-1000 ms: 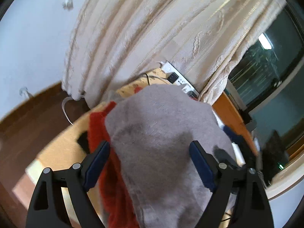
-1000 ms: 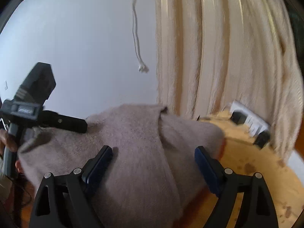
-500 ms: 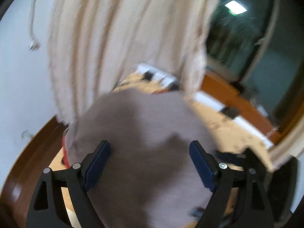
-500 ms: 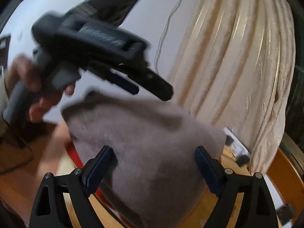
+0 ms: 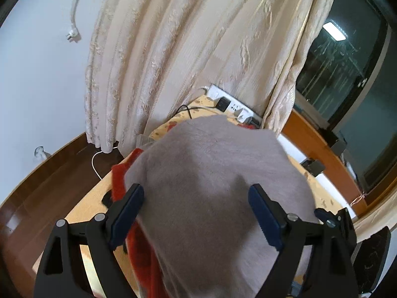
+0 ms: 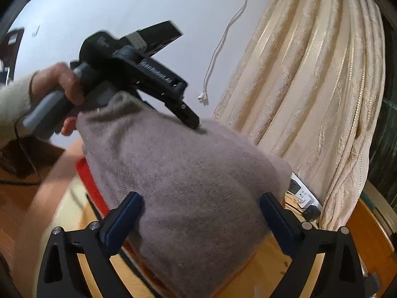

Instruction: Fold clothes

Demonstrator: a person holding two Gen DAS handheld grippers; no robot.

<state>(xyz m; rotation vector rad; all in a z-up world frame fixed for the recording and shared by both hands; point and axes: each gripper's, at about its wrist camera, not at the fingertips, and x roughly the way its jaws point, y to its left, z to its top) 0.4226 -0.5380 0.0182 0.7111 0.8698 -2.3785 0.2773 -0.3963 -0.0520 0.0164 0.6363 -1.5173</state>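
A cream curtain hangs behind a wooden table, with a white power strip at the table's far edge.

On the table lies a grey-brown knitted sweater, bulked up in a mound. It rests on a red garment, whose edge shows at the sweater's left side in both views.

The left gripper stands over the near part of the sweater with its jaws wide apart. The knit fills the space between the blue pads; whether the pads press on it cannot be told. From the right wrist view the left gripper lies tip-down on the top of the mound, held by a hand in a pale sleeve.

The right gripper also stands wide, and its jaws have just been opening further. The sweater sits between its fingers, but the pads do not appear to clamp it.

Judgement: a fold of the grey sweater looks just laid down, with the right gripper releasing. The garment is still humped rather than flat. The next move likely calls for drawing both grippers clear without dragging the knit, then taking a fresh edge for the following fold, leaving the red garment undisturbed.
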